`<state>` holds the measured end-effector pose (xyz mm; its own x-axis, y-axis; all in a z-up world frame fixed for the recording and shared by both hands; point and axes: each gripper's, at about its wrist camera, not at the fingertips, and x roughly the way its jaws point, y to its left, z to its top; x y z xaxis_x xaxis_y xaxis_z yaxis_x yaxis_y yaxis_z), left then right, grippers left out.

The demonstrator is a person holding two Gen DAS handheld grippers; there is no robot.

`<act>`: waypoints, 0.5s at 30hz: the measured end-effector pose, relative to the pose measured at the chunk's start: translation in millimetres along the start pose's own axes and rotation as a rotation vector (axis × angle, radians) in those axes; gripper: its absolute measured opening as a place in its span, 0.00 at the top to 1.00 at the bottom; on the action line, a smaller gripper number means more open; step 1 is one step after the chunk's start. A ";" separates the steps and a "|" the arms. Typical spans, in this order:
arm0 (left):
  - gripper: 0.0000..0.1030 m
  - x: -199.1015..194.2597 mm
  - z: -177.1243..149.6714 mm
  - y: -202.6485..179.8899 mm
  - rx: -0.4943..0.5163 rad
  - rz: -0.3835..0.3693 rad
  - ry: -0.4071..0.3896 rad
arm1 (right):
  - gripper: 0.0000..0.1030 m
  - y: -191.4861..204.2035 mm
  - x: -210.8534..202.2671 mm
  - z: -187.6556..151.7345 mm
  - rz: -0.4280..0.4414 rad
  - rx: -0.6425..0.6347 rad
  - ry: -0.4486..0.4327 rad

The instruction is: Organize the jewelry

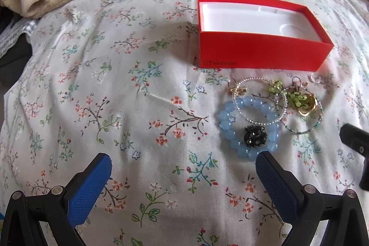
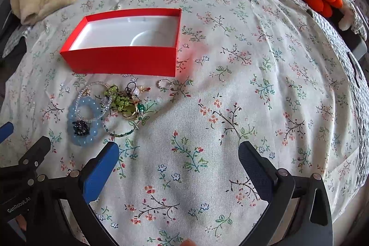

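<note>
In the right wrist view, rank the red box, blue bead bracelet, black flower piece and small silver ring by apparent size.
1. red box
2. blue bead bracelet
3. black flower piece
4. small silver ring, though it lies farther from the camera, so this rank is unsure.

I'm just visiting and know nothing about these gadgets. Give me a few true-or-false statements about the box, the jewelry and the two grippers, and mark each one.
1. The red box already holds jewelry. False: its white inside is bare.
2. The blue bead bracelet lies on the floral bedsheet, outside the box. True.
3. The left gripper is clamped on the bracelet. False: its jaws are wide apart and hold nothing.
4. A dark flower-shaped piece sits on the blue bracelet. True.
5. The right gripper is open and empty. True.
6. The jewelry pile lies behind the box. False: it lies on the near side of the box, towards the grippers.
</note>
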<state>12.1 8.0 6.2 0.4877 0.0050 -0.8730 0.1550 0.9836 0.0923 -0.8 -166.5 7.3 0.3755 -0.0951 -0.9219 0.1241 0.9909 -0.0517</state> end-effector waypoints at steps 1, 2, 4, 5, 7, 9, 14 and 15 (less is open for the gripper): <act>0.01 0.5 2.1 1.5 0.003 -0.013 0.007 | 0.00 -0.2 0.3 2.4 0.005 -0.005 0.002; 0.01 0.7 5.2 4.8 0.000 -0.036 0.014 | 0.00 -1.0 0.0 5.2 0.008 -0.009 0.003; 0.01 2.1 10.3 10.5 -0.012 -0.077 0.036 | 0.00 -4.4 0.0 11.8 0.007 -0.005 0.004; 0.01 3.9 13.0 13.2 -0.021 -0.103 0.052 | 0.00 -6.2 0.5 15.1 0.009 0.000 0.007; 0.01 7.5 19.3 18.8 -0.049 -0.175 0.069 | 0.00 -12.1 2.5 22.3 0.036 0.020 0.023; 0.03 11.7 25.1 21.7 -0.069 -0.241 0.084 | 0.00 -18.9 6.9 28.9 0.086 0.041 0.051; 0.24 26.8 34.7 18.6 -0.086 -0.331 0.124 | 0.00 -28.1 17.6 41.5 0.141 0.056 0.086; 0.26 30.6 36.8 16.2 -0.084 -0.342 0.132 | 0.02 -29.9 19.8 42.8 0.144 0.060 0.089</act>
<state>61.2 17.5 -1.4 0.3038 -0.3081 -0.9015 0.2159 0.9439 -0.2498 42.3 -202.0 7.0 0.3107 0.0591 -0.9487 0.1299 0.9860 0.1040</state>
